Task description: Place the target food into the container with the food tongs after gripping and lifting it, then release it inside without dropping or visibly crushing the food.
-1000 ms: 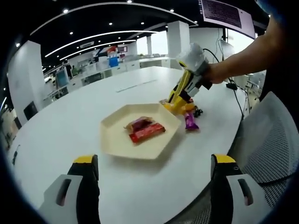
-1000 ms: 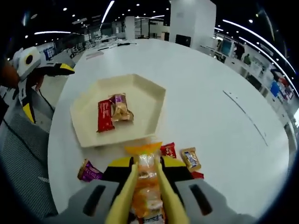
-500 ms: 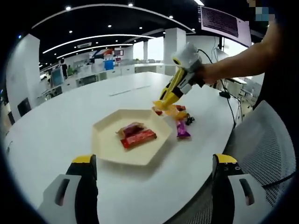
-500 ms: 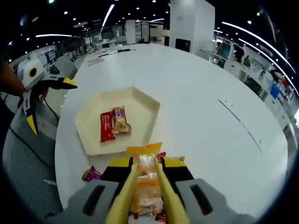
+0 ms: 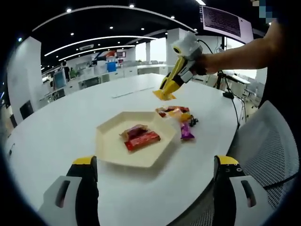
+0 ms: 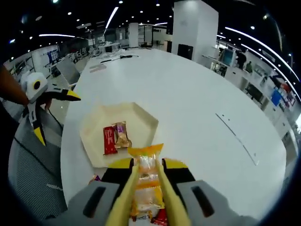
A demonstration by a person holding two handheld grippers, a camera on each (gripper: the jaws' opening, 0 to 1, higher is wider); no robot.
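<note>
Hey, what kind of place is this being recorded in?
Most likely a large open-plan office or lab. A big round white table stands in a wide hall with rows of desks behind, strip lights and spotlights on a dark ceiling, and a wall screen.

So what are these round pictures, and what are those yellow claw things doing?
A person holds a grabbing tool in each hand, and each tool carries a camera looking along its two jaws. That is why the pictures are round.

The left gripper view looks across a white table. Its own gripper is open and holds nothing. Beyond it sits a tray with two snacks in it, and more snacks lie on the table beside it. Higher up you see the other tool in the person's hand.

The right gripper view comes from that tool. The right gripper squeezes yellow tongs, and the tongs hold an orange snack packet in the air, with the tray further ahead.
</note>
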